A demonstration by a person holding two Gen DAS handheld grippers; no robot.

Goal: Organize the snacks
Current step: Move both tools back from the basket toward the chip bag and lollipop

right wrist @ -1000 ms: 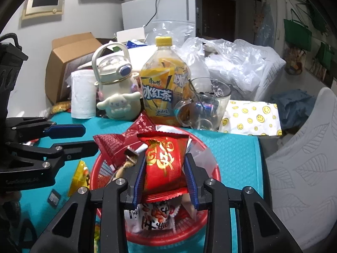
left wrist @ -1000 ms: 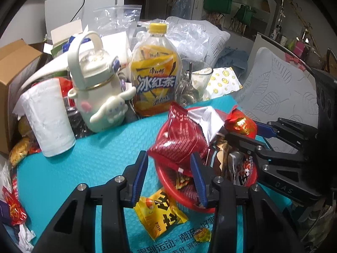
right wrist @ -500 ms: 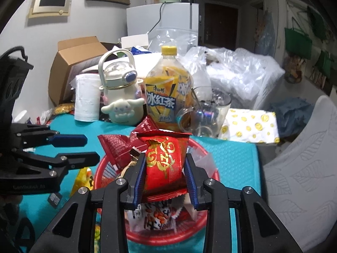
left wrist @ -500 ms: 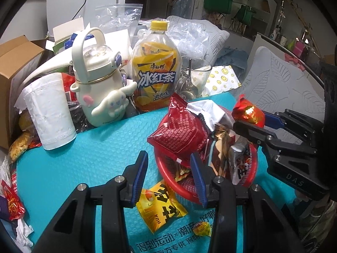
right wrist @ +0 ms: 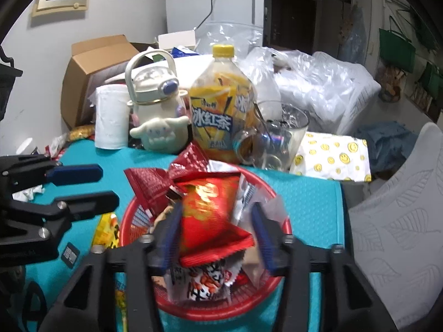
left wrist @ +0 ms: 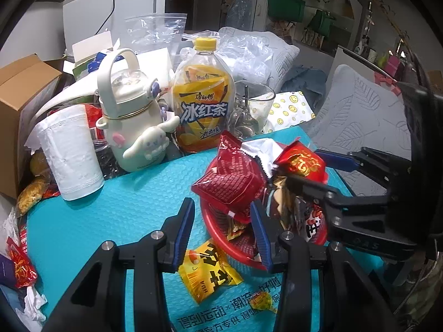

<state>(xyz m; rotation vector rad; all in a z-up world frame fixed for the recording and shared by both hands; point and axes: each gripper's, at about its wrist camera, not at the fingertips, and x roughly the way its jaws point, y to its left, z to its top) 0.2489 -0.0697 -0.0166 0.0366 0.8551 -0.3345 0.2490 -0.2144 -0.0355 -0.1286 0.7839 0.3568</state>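
Right claw (right wrist: 214, 228), jaws parted, drops a red snack bag (right wrist: 213, 215) over the basket (right wrist: 277, 282) (pile already high); left claw (left wrist: 221, 232) open, empty.

iced-tea bottle (left wrist: 203, 102) | cartoon-dog jug (left wrist: 133, 121) | paper roll (left wrist: 70, 152) | glass mug (left wrist: 253, 108) | cardboard box (left wrist: 19, 105)

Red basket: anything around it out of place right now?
Yes. A yellow snack packet lies on the teal mat just outside the red basket, below the empty left gripper. A small yellow candy also sits loose nearby. The basket is heaped, with a red packet between the open right gripper fingers.
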